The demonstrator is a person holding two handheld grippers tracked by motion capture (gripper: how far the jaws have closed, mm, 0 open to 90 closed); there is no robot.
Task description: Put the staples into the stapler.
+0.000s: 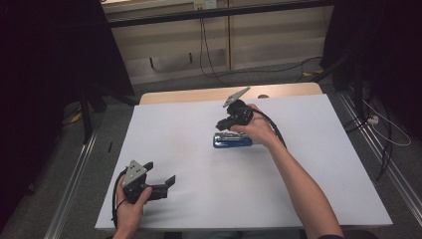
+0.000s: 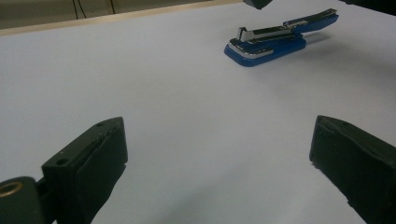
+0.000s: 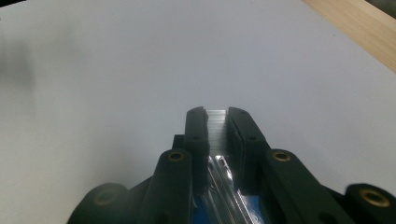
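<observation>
A blue stapler (image 1: 232,140) is lying mid-tabletop (image 1: 189,164), lid swung open. The right gripper (image 3: 216,114) is pinching a slim strip of staples (image 3: 216,128), likely light and brittle. The left gripper (image 1: 160,175) is waiting near the front edge, jaws wide, empty.

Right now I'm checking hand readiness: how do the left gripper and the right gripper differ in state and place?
The left gripper has its jaws spread wide with nothing between them; the right gripper has its jaws closed on a strip of staples. The left gripper sits near the table's front-left corner, far from the blue stapler; the right gripper is directly over that stapler. Both are black, two-jawed and hand-held.
</observation>
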